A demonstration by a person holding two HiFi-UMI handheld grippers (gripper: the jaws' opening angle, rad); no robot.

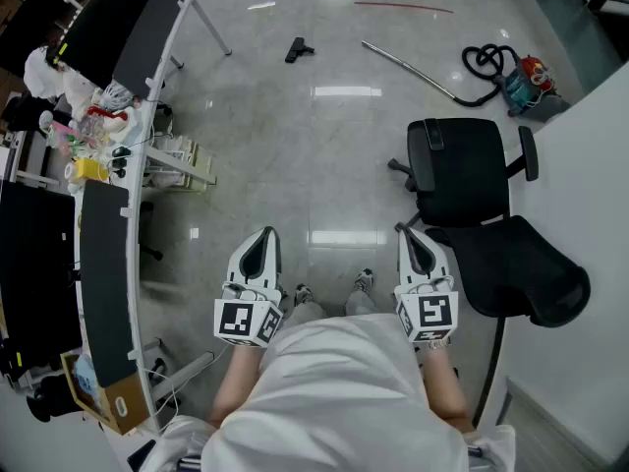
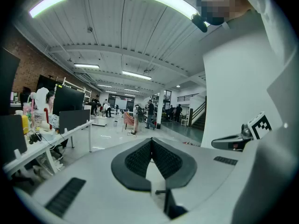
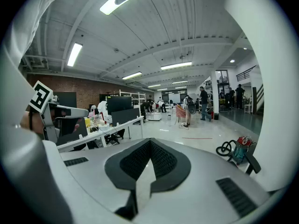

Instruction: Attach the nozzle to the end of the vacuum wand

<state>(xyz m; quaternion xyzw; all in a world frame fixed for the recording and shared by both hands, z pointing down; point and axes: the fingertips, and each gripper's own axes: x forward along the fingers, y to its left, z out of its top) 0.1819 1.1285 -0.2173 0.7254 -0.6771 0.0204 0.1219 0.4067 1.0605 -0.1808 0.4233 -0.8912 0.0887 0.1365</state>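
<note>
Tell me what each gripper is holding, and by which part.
Nothing is held. The left gripper and the right gripper are both shut and empty; the nozzle and the vacuum wand lie untouched on the floor ahead.

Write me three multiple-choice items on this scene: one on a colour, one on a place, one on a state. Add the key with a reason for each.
1. What colour is the office chair?
A. red
B. black
C. white

2. Where is the nozzle?
A. fitted on the wand
B. on the floor, apart from the wand
C. on the chair's seat

3. How do the left claw and the right claw stand?
A. both wide open
B. left shut on the nozzle
C. both shut, holding nothing

Key:
1 B: its seat and back show black in the head view.
2 B: it lies on bare floor to the left of the wand, with a gap between them.
3 C: each gripper view shows the pads meeting with nothing between them.
</note>
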